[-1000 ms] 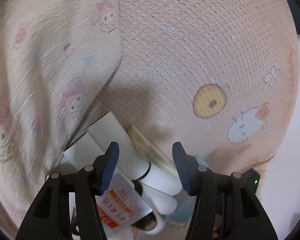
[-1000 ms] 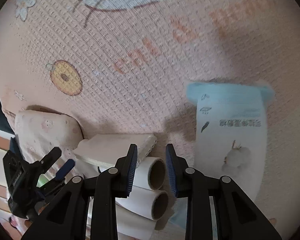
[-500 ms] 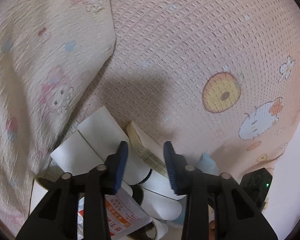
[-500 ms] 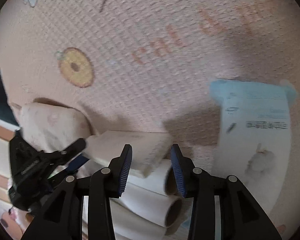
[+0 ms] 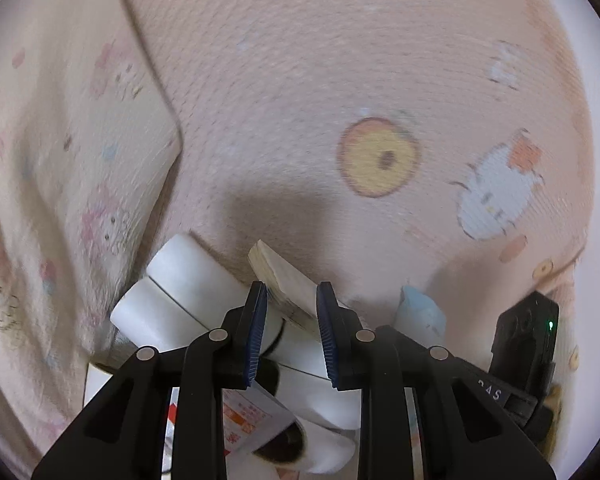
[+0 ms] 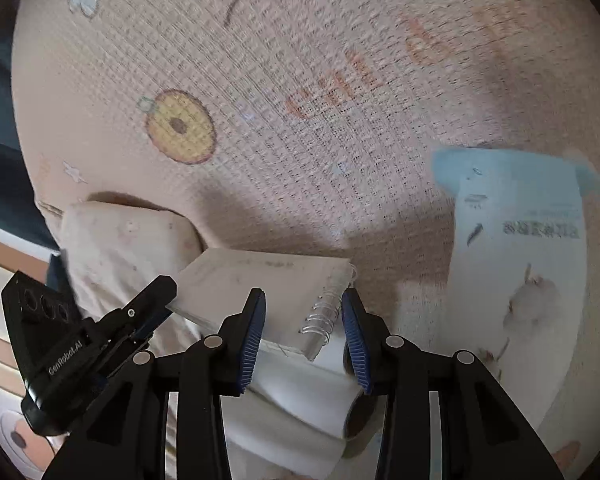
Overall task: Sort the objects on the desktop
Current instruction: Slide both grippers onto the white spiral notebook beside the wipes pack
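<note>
Left gripper (image 5: pixel 291 334) is closing on the near edge of the spiral notebook (image 6: pixel 268 292); the page block sits between the pads, but the left wrist view is blurred and I can't confirm both pads are pressing yet, so I'd call them not yet clamped. Right gripper (image 6: pixel 302 338) has its jaws partly apart, straddling the notebook's wire-bound corner with daylight on both sides, gripping nothing. The notebook lies tilted on top of the white rolls (image 5: pixel 188 288), on the pink printed blanket (image 5: pixel 340 80), beside the cream cushion (image 6: pixel 120 248). To do this step well I'd finish the left close squarely on the page block, not the cover alone, then lift slowly so the rolls underneath don't shift or roll away; I'd keep the right jaws clear of the wire coil, which I judge could snag a pad. What each view adds: the right wrist view shows the notebook's spiral binding, its flat cover, the left tool coming in from the left, and the white-and-blue packet (image 6: pixel 516 280) lying apart to the right. The left wrist view shows only the notebook's page edge, but it alone shows the sachet with red print (image 5: pixel 252 420) tucked under the rolls, and the closed end of the rolls against the cushion.
</note>
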{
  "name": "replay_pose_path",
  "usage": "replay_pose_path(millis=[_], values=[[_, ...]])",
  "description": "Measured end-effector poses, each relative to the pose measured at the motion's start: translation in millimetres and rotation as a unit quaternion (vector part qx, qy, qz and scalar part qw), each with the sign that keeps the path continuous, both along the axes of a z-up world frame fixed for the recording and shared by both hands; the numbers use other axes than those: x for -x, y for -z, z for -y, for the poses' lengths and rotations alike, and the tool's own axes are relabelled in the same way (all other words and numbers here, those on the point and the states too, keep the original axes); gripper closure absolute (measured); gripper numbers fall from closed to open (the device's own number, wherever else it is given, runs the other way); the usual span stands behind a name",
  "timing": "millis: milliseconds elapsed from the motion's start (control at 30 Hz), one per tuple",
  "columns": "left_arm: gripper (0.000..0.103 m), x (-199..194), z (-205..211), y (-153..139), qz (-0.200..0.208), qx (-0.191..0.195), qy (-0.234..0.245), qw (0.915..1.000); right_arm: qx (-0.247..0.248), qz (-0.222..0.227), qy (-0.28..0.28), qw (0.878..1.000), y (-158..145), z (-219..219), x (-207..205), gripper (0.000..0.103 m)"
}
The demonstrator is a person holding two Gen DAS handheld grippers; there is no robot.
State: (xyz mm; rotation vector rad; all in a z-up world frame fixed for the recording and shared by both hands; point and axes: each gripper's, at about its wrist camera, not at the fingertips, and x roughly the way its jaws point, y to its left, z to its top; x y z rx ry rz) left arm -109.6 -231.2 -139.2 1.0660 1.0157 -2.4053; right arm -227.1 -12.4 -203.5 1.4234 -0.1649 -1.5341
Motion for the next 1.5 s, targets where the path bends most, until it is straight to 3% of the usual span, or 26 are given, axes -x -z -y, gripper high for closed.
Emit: replay_pose_path(millis=[200, 300, 400, 533, 633, 833, 933, 1033, 1200, 1233, 1367, 1500], values=[[0.075, -17, -18, -19, -0.04, 0.0, 0.017, 0.9991, 0.032, -0.014, 0.019, 0.999, -25, -33, -3, 0.066], [0.075, -28, -29, -23, -0.066, -0.024, 0.024, 0.9972, 0.048, -0.023, 0.028, 0.998, -40, -51, -7, 0.066], [0.075, -30, -46, -23, -0.075, -0.05, 0.049, 0.9947, 0.046, -0.058, 0.044, 0.996, -54, -76, -15, 0.066], [0.075, -31, -73, -26, -0.081, -0.03, 0.091, 0.992, 0.041, -0.086, 0.063, 0.993, -64, -113, -18, 0.066], [0.075, -27, -91, -22, -0.086, -0.037, 0.119, 0.9884, 0.014, -0.122, 0.073, 0.99, -68, -129, -24, 0.066], [0.075, -9, -112, 13, -0.045, -0.042, 0.149, 0.987, -0.036, -0.144, 0.084, 0.985, -41, -148, -24, 0.066], [0.081, -4, -112, 39, -0.014, -0.077, 0.154, 0.985, -0.08, -0.142, 0.079, 0.983, -17, -146, -24, 0.066], [0.082, -3, -117, 55, -0.009, -0.132, 0.189, 0.9731, -0.084, -0.131, 0.062, 0.986, -2, -145, -28, 0.066], [0.081, -7, -131, 46, 0.008, -0.044, 0.195, 0.9798, -0.098, -0.181, 0.037, 0.978, -2, -139, -36, 0.066], [0.081, -8, -132, 44, 0.005, -0.04, 0.199, 0.9791, -0.101, -0.185, 0.033, 0.977, -2, -138, -37, 0.066], [0.059, -4, -132, 44, 0.014, -0.046, 0.217, 0.975, -0.11, -0.196, 0.033, 0.974, 3, -140, -36, 0.066], [0.056, 3, -137, 43, 0.022, -0.018, 0.224, 0.9742, -0.109, -0.201, 0.029, 0.973, 5, -140, -37, 0.066]])
